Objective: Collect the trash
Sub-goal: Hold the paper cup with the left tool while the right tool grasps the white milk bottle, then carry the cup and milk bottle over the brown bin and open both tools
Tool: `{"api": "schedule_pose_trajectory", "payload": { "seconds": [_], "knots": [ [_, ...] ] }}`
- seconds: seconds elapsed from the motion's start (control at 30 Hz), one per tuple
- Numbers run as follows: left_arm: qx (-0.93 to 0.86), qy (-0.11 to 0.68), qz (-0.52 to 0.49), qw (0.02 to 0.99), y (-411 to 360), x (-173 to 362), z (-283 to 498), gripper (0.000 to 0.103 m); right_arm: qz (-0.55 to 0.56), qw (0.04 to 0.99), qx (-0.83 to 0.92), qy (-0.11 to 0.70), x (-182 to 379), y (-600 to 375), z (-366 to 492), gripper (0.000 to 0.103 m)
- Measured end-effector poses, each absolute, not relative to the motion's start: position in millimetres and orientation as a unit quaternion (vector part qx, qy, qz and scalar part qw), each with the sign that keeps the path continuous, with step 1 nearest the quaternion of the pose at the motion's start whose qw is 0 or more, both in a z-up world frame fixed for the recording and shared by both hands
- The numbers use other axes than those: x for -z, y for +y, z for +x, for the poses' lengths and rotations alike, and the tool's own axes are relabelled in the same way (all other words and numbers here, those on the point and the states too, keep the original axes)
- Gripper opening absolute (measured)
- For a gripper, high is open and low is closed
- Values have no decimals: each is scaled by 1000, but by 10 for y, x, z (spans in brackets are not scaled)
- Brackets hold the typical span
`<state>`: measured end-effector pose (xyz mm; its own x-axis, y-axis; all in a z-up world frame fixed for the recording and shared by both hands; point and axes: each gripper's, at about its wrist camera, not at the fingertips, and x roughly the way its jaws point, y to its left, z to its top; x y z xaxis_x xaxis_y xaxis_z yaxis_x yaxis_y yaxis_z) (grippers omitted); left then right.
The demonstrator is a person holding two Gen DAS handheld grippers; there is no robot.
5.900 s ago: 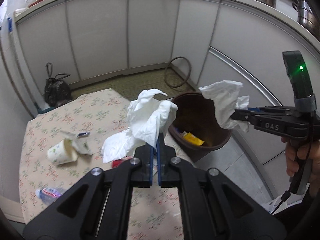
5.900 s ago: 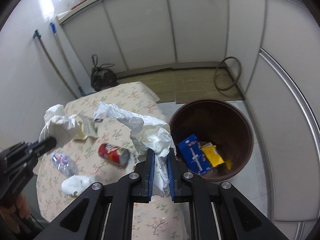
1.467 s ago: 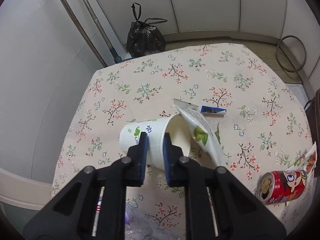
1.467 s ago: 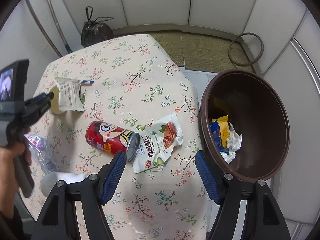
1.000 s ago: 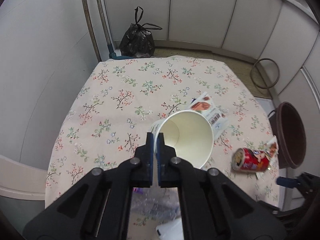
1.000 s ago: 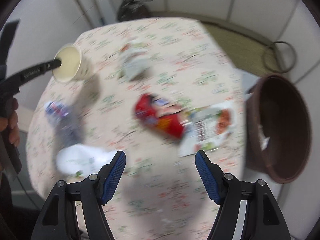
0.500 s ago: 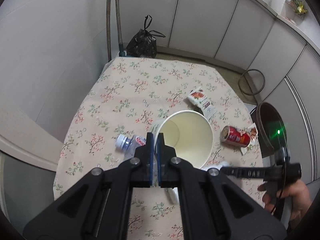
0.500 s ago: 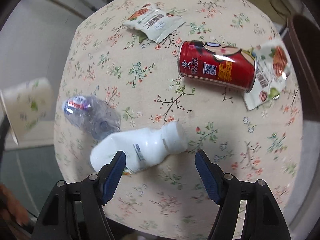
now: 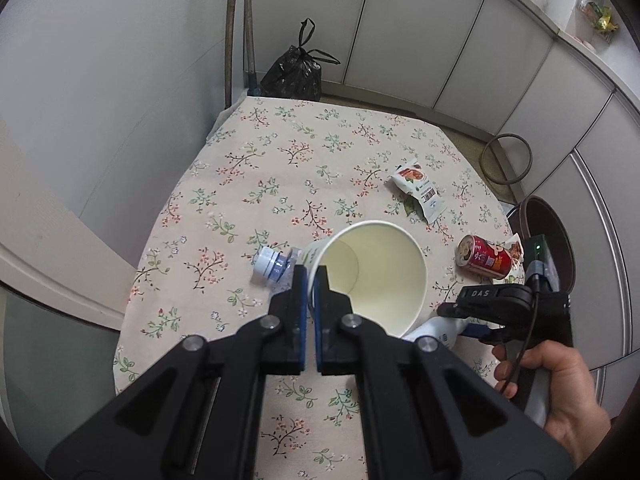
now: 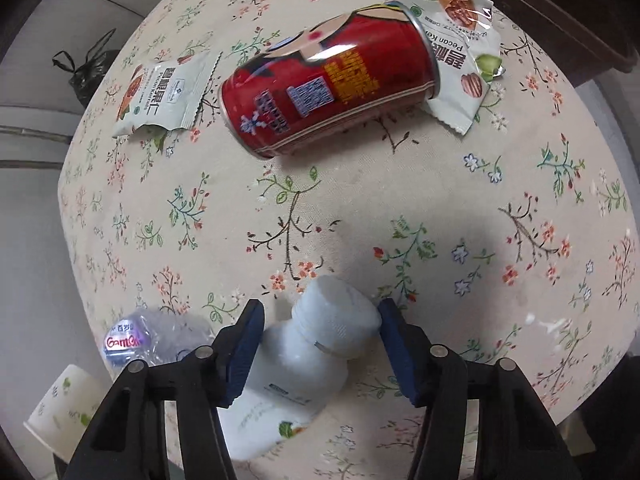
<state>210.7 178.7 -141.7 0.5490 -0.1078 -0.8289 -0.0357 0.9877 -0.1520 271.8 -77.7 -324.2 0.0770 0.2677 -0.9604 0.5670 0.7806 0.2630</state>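
The white bottle (image 10: 304,360) lies on the tabletop (image 10: 440,208) below the red can (image 10: 328,80), its cap between the closing right gripper (image 10: 320,344) jaws. The paper cup (image 9: 372,276) rim is pinched by the left gripper (image 9: 310,284).

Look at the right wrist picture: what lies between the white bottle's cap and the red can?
Only bare floral tablecloth lies between the white bottle cap and the red can; nothing else sits there. The right wrist view shows it.
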Motion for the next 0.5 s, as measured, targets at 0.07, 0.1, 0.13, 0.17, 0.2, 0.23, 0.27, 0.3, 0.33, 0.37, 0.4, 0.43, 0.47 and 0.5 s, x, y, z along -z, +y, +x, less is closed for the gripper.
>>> {"api": "schedule_pose_trajectory", "payload": {
  "seconds": [0.07, 0.1, 0.13, 0.17, 0.2, 0.23, 0.27, 0.3, 0.33, 0.37, 0.4, 0.43, 0.47, 0.5],
  "knots": [
    [23, 475, -82, 876, 1808, 1410, 2104, 4, 314, 674, 105, 661, 3227, -724, 2718, 43],
    [24, 474, -84, 876, 1810, 1401, 2106, 4, 313, 680, 99, 655, 3211, -709, 2720, 43],
    [27, 473, -85, 877, 1807, 1384, 2103, 4, 311, 686, 92, 651, 3195, -688, 2721, 43],
    [29, 470, -85, 878, 1796, 1361, 2095, 4, 311, 692, 83, 646, 3152, -694, 2716, 43],
    [30, 467, -83, 880, 1792, 1340, 2093, 4, 312, 697, 76, 642, 3109, -706, 2709, 43],
    [32, 465, -83, 881, 1786, 1324, 2091, 4, 312, 702, 68, 636, 3051, -720, 2709, 43],
    [34, 463, -82, 882, 1762, 1306, 2090, 4, 311, 710, 59, 629, 2975, -749, 2699, 43],
    [38, 460, -79, 884, 1722, 1278, 2081, 4, 308, 721, 50, 619, 2871, -791, 2680, 43],
    [41, 458, -76, 885, 1693, 1260, 2075, 4, 303, 733, 41, 607, 2753, -842, 2659, 43],
    [43, 456, -75, 886, 1665, 1242, 2071, 4, 300, 744, 32, 597, 2663, -912, 2660, 43],
    [48, 454, -75, 886, 1630, 1216, 2064, 4, 298, 754, 24, 585, 2560, -962, 2622, 43],
    [52, 449, -74, 889, 1576, 1177, 2052, 4, 297, 760, 18, 577, 2510, -1048, 2600, 43],
    [53, 445, -71, 891, 1534, 1150, 2050, 4, 294, 771, 8, 565, 2381, -1127, 2558, 43],
    [55, 442, -68, 893, 1484, 1127, 2050, 4, 290, 779, 2, 556, 2279, -1182, 2529, 43]
  ]
}}
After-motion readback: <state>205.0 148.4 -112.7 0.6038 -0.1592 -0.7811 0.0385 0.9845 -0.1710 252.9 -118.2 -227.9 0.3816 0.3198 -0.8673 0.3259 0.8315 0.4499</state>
